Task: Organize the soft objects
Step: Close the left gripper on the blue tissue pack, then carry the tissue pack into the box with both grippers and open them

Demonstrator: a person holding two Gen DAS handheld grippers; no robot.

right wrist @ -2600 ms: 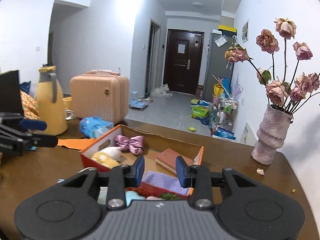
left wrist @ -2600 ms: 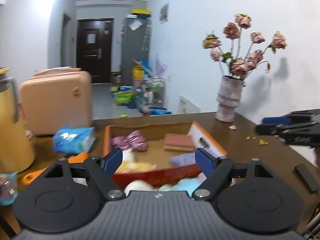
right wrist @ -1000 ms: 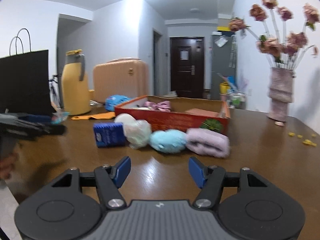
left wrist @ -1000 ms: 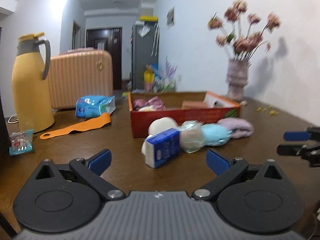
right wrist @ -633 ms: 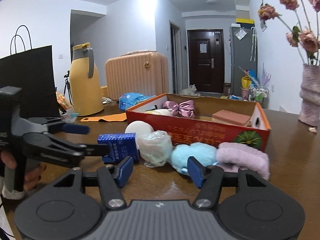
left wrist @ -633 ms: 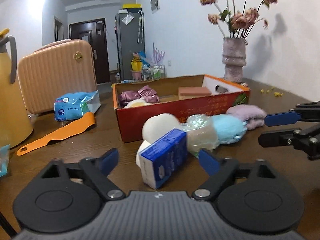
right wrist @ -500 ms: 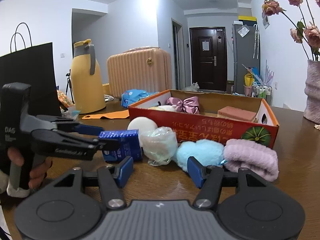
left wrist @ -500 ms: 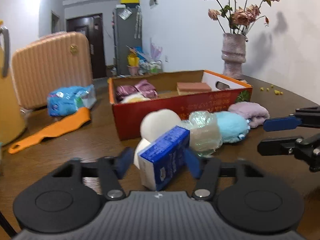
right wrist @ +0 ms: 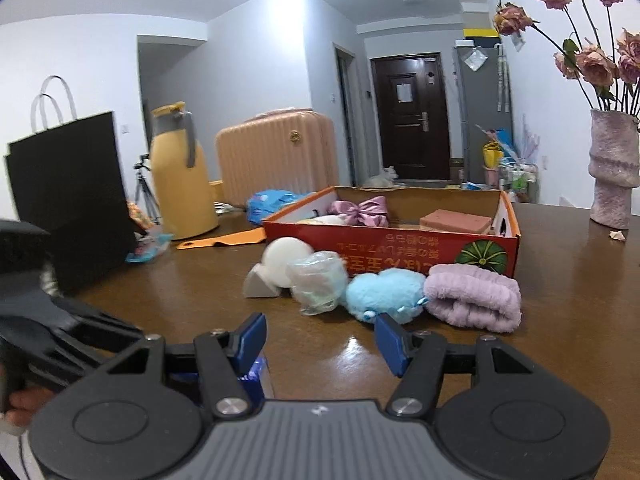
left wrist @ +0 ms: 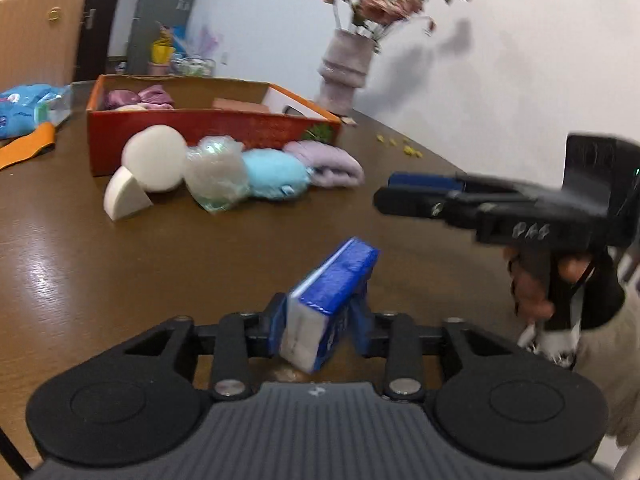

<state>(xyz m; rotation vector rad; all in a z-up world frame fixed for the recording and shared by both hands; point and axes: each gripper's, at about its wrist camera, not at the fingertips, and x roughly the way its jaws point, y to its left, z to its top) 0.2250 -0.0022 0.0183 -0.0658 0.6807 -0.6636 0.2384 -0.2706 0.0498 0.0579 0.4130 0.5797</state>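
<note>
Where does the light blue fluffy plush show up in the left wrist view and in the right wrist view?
Left wrist view: the light blue plush lies upper left of centre, between the plastic-wrapped bundle and the folded lilac towel.
Right wrist view: the plush sits just right of centre, above the open right gripper.
Shared landmark: the orange-red cardboard box right behind the row.

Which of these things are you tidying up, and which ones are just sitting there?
Part of the tidying: blue tissue pack held in the left gripper, white sponges, wrapped ball, blue plush, purple towel, orange box, right gripper.

Just sitting there: yellow jug, suitcase, black bag, flower vase.
</note>
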